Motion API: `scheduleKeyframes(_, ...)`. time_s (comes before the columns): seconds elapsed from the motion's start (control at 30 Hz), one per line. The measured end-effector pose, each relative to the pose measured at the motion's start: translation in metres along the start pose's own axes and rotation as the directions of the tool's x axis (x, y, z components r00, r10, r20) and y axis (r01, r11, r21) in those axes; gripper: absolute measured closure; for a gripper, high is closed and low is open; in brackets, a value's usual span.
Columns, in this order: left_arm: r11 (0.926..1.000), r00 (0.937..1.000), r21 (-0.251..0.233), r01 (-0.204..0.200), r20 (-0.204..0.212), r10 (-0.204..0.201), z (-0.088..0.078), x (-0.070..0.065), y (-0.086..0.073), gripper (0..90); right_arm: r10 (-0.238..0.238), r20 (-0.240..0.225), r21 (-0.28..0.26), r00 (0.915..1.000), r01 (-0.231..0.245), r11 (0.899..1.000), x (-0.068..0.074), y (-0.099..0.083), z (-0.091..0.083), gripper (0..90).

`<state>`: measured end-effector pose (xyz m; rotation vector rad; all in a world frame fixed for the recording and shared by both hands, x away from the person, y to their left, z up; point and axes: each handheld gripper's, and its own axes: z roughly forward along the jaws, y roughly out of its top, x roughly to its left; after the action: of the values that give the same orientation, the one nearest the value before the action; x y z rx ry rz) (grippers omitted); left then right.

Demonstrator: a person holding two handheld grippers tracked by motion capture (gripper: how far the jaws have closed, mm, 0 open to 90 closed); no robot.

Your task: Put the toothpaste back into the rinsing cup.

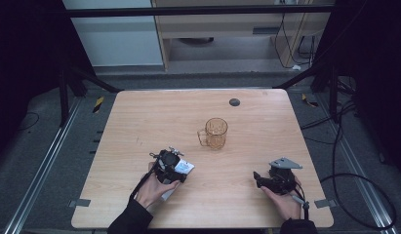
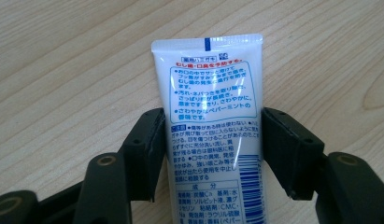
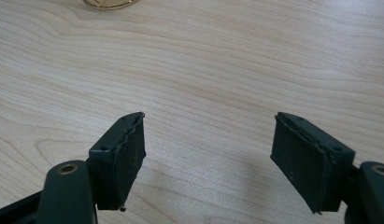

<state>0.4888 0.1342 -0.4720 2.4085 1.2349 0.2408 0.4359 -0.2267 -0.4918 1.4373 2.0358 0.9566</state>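
Left gripper [image 2: 213,140] closed on a white tube [image 2: 210,121] (blue and red print on its face), jaws pressed against both sides, crimped end pointing away. Seen from the high view near the table's [image 1: 139,122] front-left, tube [image 1: 184,167] low over the wood. Right gripper [image 3: 208,154] spread wide with bare wood between the jaws, at front-right. Amber mug [image 1: 215,133] upright mid-table, well apart from both.
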Motion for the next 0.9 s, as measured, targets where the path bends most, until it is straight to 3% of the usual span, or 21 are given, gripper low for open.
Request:
scheduleKeyframes(0.17, 0.9999, 0.9999, -0.009, -0.010, 0.000, 0.010, -0.004, 0.000, 0.000, 49.5, -0.002, 0.000, 0.001, 1.0000, 0.002, 1.000, 0.000, 0.000, 0.000, 25.7)
scheduleKeyframes(0.3, 0.9997, 0.9997, -0.022, -0.013, 0.022, 0.014, -0.010, 0.002, -0.001, 56.7, 0.003, 0.000, 0.004, 1.0000, -0.003, 1.000, -0.001, 0.000, 0.000, 25.7)
scheduleKeyframes(0.43, 0.9989, 0.9988, -0.030, -0.037, 0.031, 0.038, -0.016, 0.001, -0.001, 63.1, 0.003, -0.001, 0.003, 1.0000, -0.003, 1.000, -0.001, 0.000, 0.000, 25.7)
scheduleKeyframes(0.7, 0.9974, 0.9974, -0.041, -0.059, 0.039, 0.061, -0.023, 0.000, -0.002, 68.2, 0.004, -0.004, 0.006, 1.0000, -0.004, 1.000, -0.001, 0.000, 0.000, 25.8)
scheduleKeyframes(0.9, 0.9940, 0.9977, -0.093, -0.058, 0.028, 0.061, -0.034, 0.000, -0.004, 70.5, 0.005, -0.006, 0.004, 1.0000, -0.005, 1.000, -0.002, 0.000, 0.000, 26.0)
